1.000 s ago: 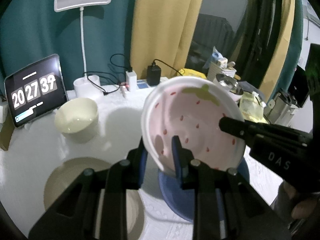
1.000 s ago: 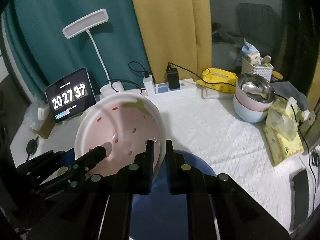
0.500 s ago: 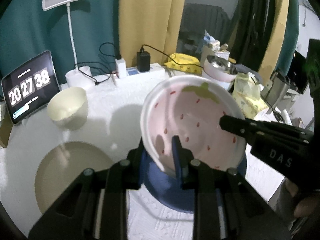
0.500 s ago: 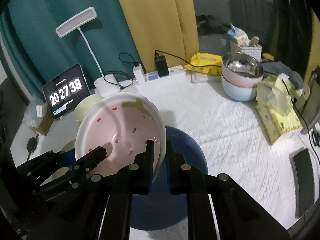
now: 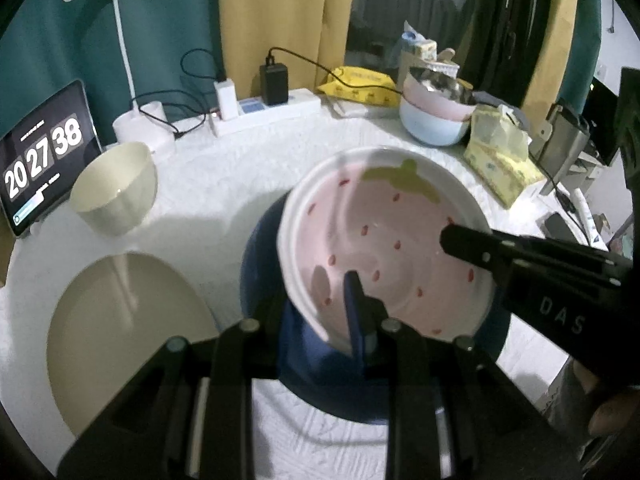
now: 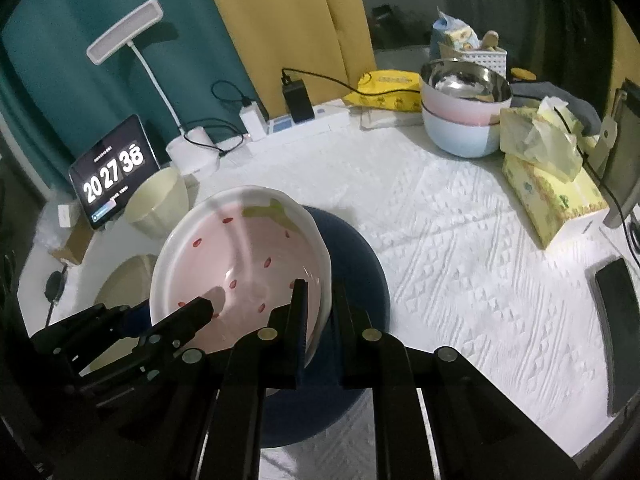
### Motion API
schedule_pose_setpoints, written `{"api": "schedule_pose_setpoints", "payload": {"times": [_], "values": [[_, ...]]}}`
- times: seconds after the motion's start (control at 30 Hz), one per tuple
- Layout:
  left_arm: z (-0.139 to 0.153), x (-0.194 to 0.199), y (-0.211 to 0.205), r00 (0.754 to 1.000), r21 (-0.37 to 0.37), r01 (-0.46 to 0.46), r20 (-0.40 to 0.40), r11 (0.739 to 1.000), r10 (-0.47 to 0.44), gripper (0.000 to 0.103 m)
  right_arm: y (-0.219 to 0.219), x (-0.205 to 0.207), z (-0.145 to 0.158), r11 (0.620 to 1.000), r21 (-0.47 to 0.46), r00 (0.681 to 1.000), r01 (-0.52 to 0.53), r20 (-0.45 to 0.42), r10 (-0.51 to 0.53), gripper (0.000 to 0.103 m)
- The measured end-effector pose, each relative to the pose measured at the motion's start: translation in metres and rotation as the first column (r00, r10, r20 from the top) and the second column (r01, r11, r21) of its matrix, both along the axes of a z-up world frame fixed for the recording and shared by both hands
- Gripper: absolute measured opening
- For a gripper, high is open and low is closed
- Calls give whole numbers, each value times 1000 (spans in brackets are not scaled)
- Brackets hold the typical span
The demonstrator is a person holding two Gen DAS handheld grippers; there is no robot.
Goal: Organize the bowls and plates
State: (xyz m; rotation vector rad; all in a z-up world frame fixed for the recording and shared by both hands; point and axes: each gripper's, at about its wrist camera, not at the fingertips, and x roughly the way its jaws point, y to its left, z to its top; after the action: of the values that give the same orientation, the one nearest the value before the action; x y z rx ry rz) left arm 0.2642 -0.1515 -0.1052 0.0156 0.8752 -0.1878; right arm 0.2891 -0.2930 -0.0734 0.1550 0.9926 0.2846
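**Strawberry dish held by both grippers over the blue plate**

Step in hand: a two-handed carry of the strawberry dish (image 5: 384,248), pink inside with red seed marks and a green leaf patch. It hangs tilted above the blue plate (image 6: 356,256) at the middle of the white table cover (image 6: 460,248). I judge this to be the set-down stage of stacking it onto that plate.

Jaws: the left gripper (image 5: 320,320) is narrowly parted and clamped on the near-left rim, one finger inside the dish and one behind the wall. The right gripper (image 6: 320,312) is almost fully closed, pinching the thin rim on the opposite, right side. From the left wrist view it shows as a black arm reaching in over the rim.

Orientation: the opening faces up and towards the cameras, with the far rim higher than the near one. The dish is slightly oval. Its long axis appears to run from the near rim to the leaf patch at the far rim, though lens distortion makes this uncertain.

Next move, as I judge it: level the dish, centre it over the blue plate, lower until the base seats, and only then let both grips go together. If one side is let go early, the dish could tip or skid.

Other pieces: a cream bowl (image 5: 116,188) at far left, a beige plate (image 5: 120,332) at near left, and stacked bowls (image 6: 464,112) topped by a steel one at far right.
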Motion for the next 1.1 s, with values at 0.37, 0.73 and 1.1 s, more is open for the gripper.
{"api": "schedule_pose_setpoints", "payload": {"times": [0.37,0.73,1.1], "values": [[-11,2,-9,1000,63,3,-21,998,-2,30,6,2,-12,999,-49,1000,-5,-15,5,12],[-11,-2,-8,999,84,32,-28,996,-30,33,11,3,-13,990,-140,1000,-31,0,31,12],[-1,-5,0,1000,73,22,0,997,-22,33,16,6,-14,984,-163,997,-74,-9,74,22]]}}
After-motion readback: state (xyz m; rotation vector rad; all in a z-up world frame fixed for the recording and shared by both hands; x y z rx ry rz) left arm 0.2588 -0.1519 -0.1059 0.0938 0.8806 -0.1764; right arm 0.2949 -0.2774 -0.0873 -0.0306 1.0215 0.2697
